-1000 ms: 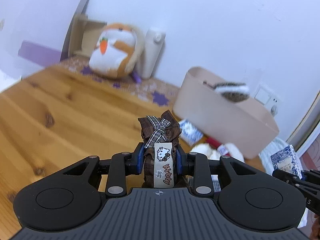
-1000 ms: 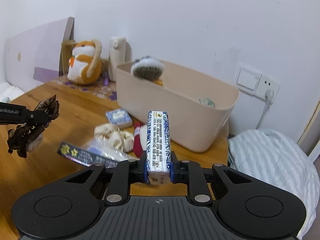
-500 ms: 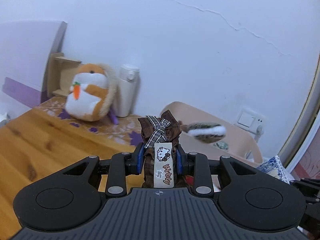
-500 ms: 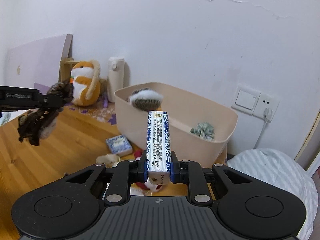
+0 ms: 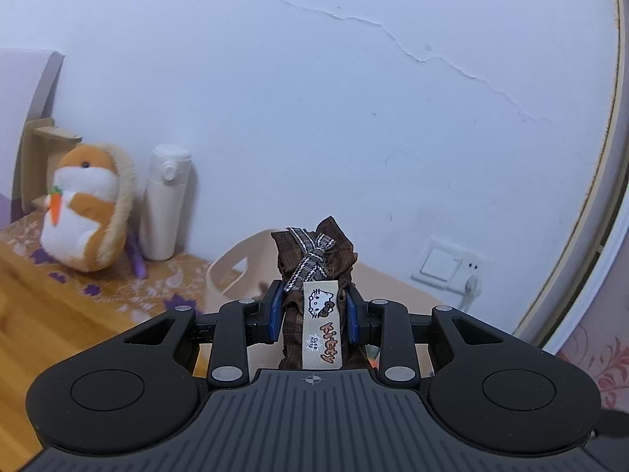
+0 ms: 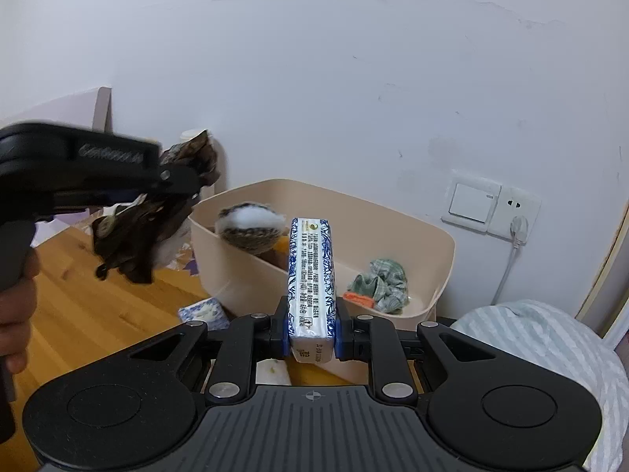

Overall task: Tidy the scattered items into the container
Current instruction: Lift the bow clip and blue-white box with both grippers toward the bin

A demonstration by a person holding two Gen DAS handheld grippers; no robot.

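My left gripper is shut on a brown plaid fabric pouch with a ribbon bow and a cat label. It hangs in the air just before the beige bin. In the right wrist view the same pouch is at the left, close to the bin's left end. My right gripper is shut on a blue-and-white patterned packet, held upright in front of the bin's near wall. Inside the bin lie a furry brown-and-white item, a green plaid cloth and something orange.
A plush hamster and a white flask stand at the back left by the wall. A blue-and-white packet lies on the wooden table before the bin. A striped cushion sits right. A wall switch and socket are behind.
Both grippers rose and came closer to the bin. The left one carried the pouch up and right toward the bin's left end; the right one now looks down into the bin.
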